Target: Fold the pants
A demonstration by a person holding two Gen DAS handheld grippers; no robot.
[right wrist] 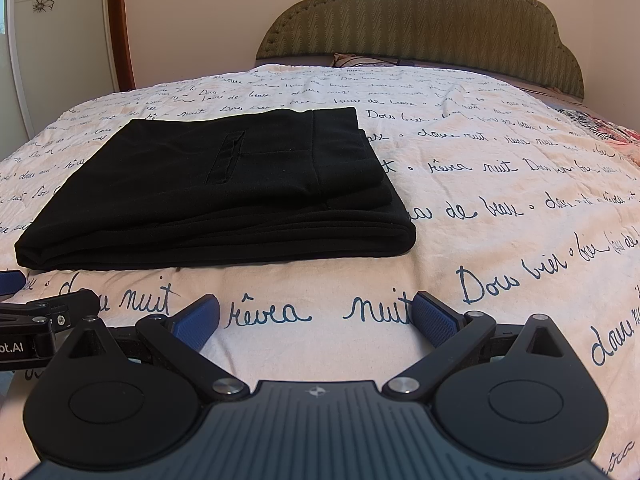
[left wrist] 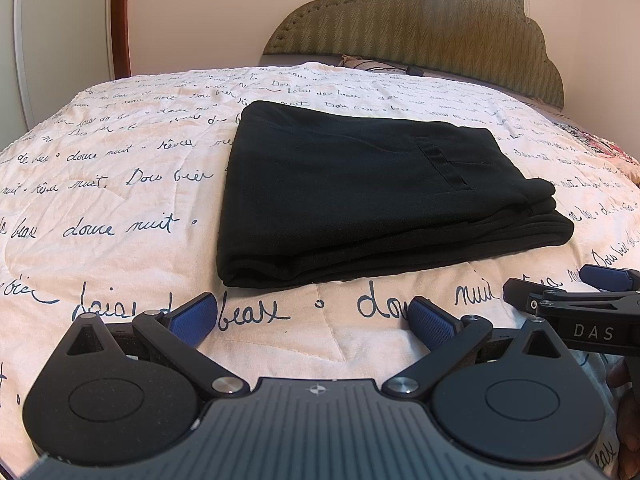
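Black pants (left wrist: 360,196) lie folded in a flat rectangular stack on the bed, with a back pocket on top; they also show in the right wrist view (right wrist: 208,196). My left gripper (left wrist: 314,320) is open and empty, held just in front of the stack's near edge without touching it. My right gripper (right wrist: 316,318) is open and empty, in front of and to the right of the stack. The right gripper's fingers (left wrist: 560,296) show at the right edge of the left wrist view. The left gripper's fingers (right wrist: 48,312) show at the left edge of the right wrist view.
The bed has a cream quilt (left wrist: 120,200) printed with dark cursive writing. An olive padded headboard (left wrist: 420,20) stands at the far end, with a cable and small item (left wrist: 400,67) below it. A patterned cloth (right wrist: 612,132) lies at the right edge.
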